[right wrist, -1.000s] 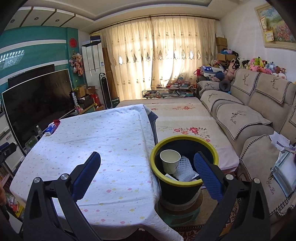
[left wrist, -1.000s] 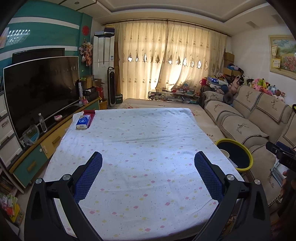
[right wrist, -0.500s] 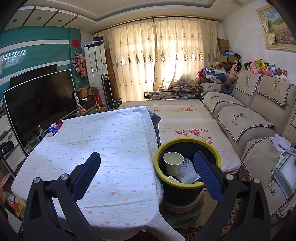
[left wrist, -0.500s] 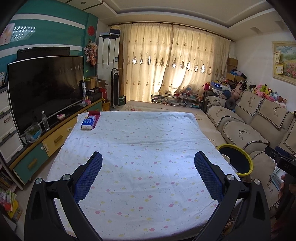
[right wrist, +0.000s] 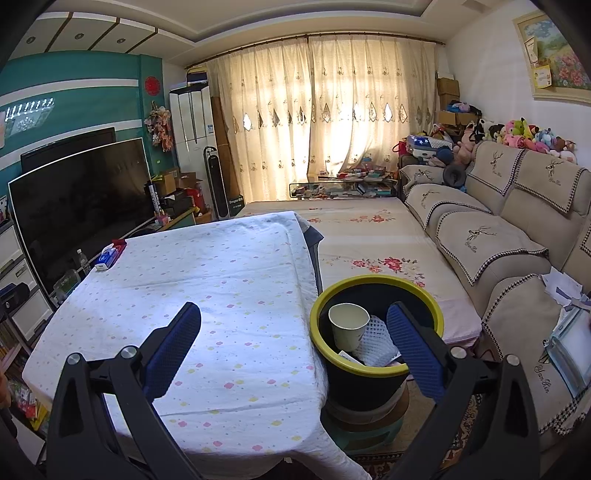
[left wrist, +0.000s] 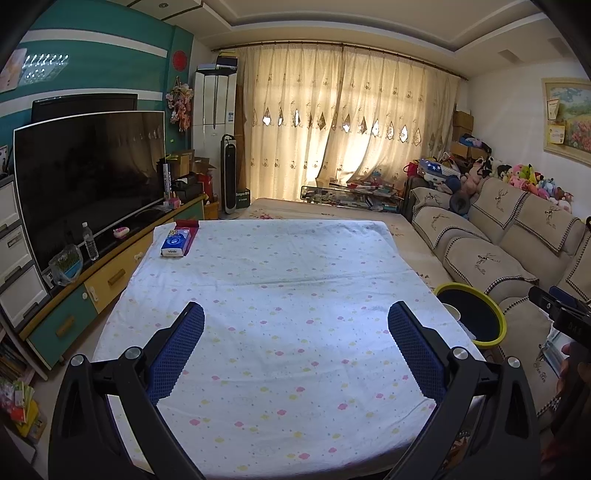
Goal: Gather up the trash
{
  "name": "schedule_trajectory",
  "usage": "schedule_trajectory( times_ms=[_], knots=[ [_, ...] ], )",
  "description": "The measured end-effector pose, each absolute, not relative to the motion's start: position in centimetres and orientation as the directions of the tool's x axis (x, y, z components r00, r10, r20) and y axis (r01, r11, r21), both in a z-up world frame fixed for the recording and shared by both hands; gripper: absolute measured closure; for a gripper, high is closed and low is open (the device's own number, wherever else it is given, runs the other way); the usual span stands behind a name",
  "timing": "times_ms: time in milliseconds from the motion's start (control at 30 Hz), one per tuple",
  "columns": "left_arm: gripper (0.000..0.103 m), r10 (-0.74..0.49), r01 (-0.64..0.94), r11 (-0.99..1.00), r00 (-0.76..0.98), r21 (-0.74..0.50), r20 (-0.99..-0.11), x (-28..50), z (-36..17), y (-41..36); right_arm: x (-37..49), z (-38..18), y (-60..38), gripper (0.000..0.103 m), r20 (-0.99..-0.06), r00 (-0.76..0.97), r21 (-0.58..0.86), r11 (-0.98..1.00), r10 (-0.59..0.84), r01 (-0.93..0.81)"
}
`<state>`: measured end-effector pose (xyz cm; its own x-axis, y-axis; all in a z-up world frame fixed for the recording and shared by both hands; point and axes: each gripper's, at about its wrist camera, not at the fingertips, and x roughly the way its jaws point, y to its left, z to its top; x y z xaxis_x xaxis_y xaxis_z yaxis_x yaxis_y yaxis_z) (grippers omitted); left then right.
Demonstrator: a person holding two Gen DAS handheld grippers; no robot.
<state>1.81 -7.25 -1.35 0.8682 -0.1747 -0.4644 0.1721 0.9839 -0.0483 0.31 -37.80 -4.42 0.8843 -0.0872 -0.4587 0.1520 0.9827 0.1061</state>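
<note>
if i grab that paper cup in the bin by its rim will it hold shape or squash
The paper cup looks thin-walled and empty, so it is probably very light and would likely dent under firm jaws. It leans tilted against white mesh packing in the yellow-rimmed bin, so it may slip or tip when nudged.

Teal wall with white stripes at upper left of the frame, dark television below it on a low cabinet with yellow and teal fronts. White standing air conditioner and slim tower fan beside cream curtains, sunlit from behind, across the top centre. Beige sofa with deer-print covers along the right, plush toys lined on its back. Framed painting at upper right. White recessed ceiling above.
</note>
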Motion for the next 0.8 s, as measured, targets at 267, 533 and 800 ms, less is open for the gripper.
schedule_trajectory(
  times_ms=[267,533,800],
  knots=[
    [0.005,-0.174,0.172,0.984,0.865,-0.048,-0.470,1.99,-1.54,-7.29,0.51,-4.50,-37.80,0.007,-0.462,0.882,0.109,0.982,-0.087,0.154],
    [0.005,-0.175,0.172,0.984,0.865,-0.048,-0.471,1.99,-1.55,-7.35,0.62,-4.82,-37.72,0.007,-0.465,0.882,0.111,0.982,-0.083,0.152],
    [0.005,-0.174,0.173,0.984,0.860,-0.047,-0.479,2.26,-2.07,-7.31,0.66,-4.94,-37.73,0.007,-0.465,0.881,0.112,0.982,-0.084,0.153]
  ],
)
